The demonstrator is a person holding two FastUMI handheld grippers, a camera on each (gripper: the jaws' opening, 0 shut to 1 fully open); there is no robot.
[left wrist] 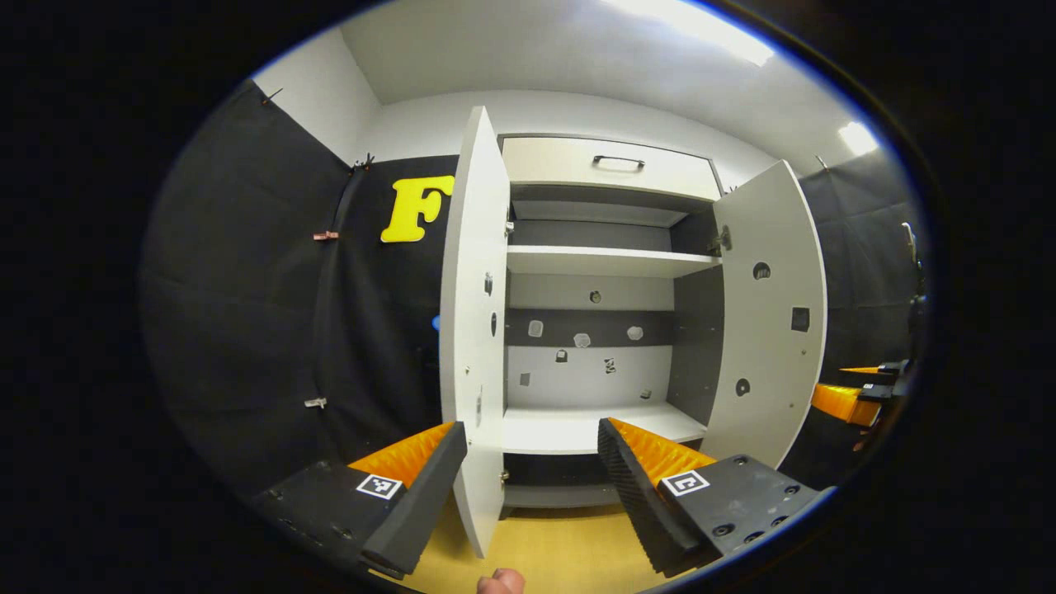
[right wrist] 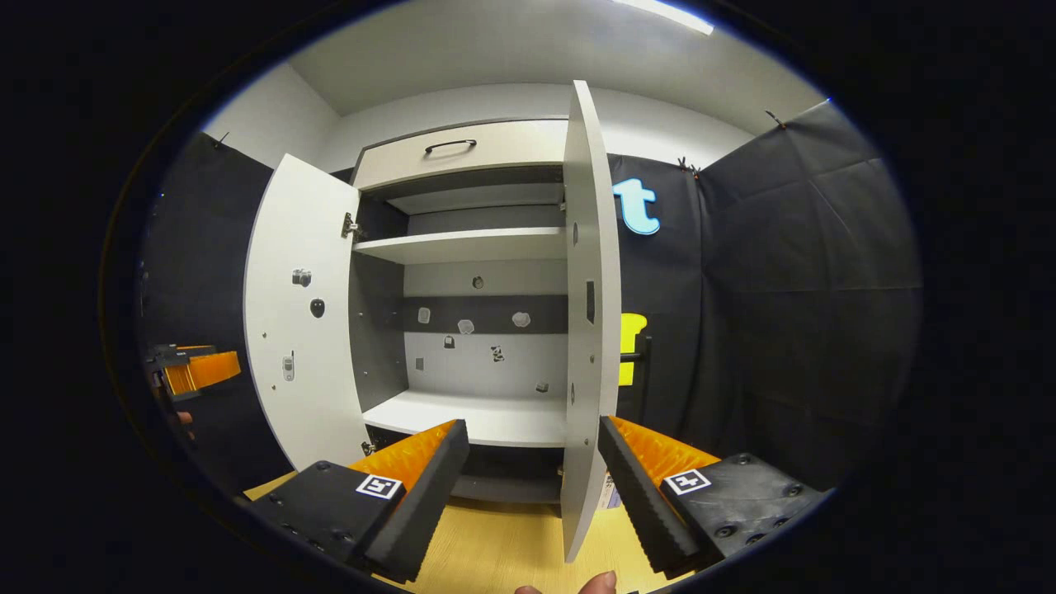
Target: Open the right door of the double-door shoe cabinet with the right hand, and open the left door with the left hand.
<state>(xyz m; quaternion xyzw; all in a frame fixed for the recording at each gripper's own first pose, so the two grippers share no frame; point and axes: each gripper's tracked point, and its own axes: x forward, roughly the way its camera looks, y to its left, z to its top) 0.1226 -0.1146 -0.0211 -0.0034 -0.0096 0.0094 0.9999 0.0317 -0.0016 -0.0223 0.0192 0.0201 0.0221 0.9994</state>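
Observation:
In the left gripper view the white shoe cabinet [left wrist: 602,264] has both doors swung out. The left door [left wrist: 474,330] stands edge-on towards me, between the fingers of my left gripper [left wrist: 532,429]. It sits close to the left finger [left wrist: 421,495], and the jaws are wide open. The right door [left wrist: 771,313] is open at the far side. In the right gripper view the right door [right wrist: 590,330] stands edge-on between the fingers of my right gripper [right wrist: 532,425]. It is near the right finger [right wrist: 643,495], and these jaws are open too. The left door [right wrist: 301,313] hangs open.
A closed drawer [left wrist: 610,165] with a black handle tops the cabinet, above two bare shelves [left wrist: 610,261]. Black cloth walls flank both sides. The floor [left wrist: 561,553] is light wood. The other gripper [left wrist: 858,396] shows at the right edge. A fingertip [left wrist: 501,582] pokes in below.

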